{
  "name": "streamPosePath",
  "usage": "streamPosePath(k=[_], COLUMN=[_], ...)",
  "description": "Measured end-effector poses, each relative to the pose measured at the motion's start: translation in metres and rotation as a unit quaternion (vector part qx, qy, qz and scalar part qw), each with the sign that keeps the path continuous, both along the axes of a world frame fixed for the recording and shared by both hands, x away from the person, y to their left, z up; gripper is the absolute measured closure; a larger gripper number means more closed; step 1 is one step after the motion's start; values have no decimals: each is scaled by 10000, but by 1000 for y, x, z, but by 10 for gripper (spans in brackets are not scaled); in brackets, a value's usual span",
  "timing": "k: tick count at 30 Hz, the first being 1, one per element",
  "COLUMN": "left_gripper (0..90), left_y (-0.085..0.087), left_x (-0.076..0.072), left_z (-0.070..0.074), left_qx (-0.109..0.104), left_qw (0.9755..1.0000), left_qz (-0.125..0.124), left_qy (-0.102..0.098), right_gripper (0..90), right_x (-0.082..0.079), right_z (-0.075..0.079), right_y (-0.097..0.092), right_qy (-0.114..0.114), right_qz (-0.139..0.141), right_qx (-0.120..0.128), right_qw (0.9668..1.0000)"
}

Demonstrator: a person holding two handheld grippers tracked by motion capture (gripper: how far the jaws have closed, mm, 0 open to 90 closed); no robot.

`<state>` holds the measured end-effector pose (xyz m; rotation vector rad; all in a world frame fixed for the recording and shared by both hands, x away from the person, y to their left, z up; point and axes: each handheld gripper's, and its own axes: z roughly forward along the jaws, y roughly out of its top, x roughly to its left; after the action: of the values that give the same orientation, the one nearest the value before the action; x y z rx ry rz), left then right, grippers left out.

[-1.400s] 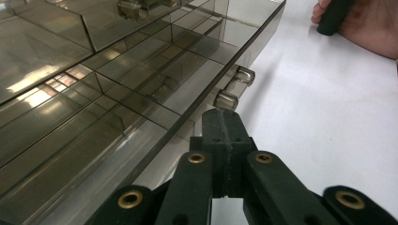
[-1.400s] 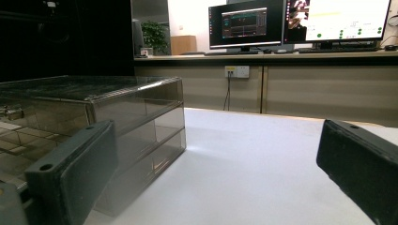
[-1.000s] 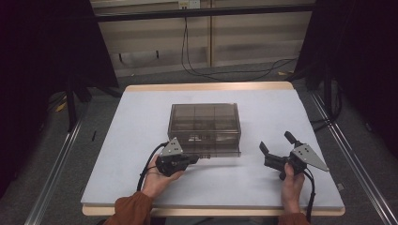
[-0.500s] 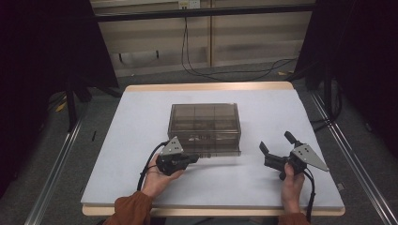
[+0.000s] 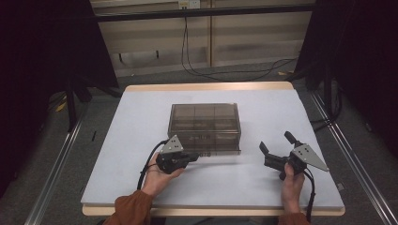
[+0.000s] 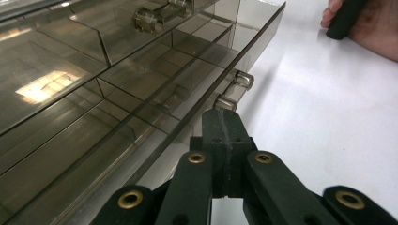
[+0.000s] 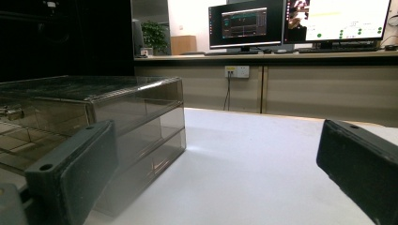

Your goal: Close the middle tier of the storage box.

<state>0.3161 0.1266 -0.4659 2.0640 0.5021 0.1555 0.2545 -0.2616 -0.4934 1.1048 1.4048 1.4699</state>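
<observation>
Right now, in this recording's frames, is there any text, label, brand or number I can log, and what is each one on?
None can be read.
Monitors behind the table, in the right gripper view: text and graphics on screen, too small and blurred to read.
Smoky clear drawer box: faint marks on its front in the high view, too small to read.
Left gripper and right gripper: no markings visible.

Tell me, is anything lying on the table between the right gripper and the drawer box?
Nothing visible does. The right gripper sits open to the right of the smoky plastic drawer box, with only bare white table between them. The left gripper is shut at the bottom drawer's clear handle, on the front side.
</observation>
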Motion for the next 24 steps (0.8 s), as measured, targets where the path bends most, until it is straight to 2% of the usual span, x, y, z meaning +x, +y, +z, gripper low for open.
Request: streamPosePath(k=[24], left_gripper=[900], left_y=[0], left_x=[5], left_z=[-1], left_qx=[45], left_qw=[10000], left_qz=[50], left_qy=[11], right_gripper=[0], right_x=[0], right_z=[0], right_y=[0], right_qy=[4], right_qz=[1], right_qx=[0], right_qw=[10000])
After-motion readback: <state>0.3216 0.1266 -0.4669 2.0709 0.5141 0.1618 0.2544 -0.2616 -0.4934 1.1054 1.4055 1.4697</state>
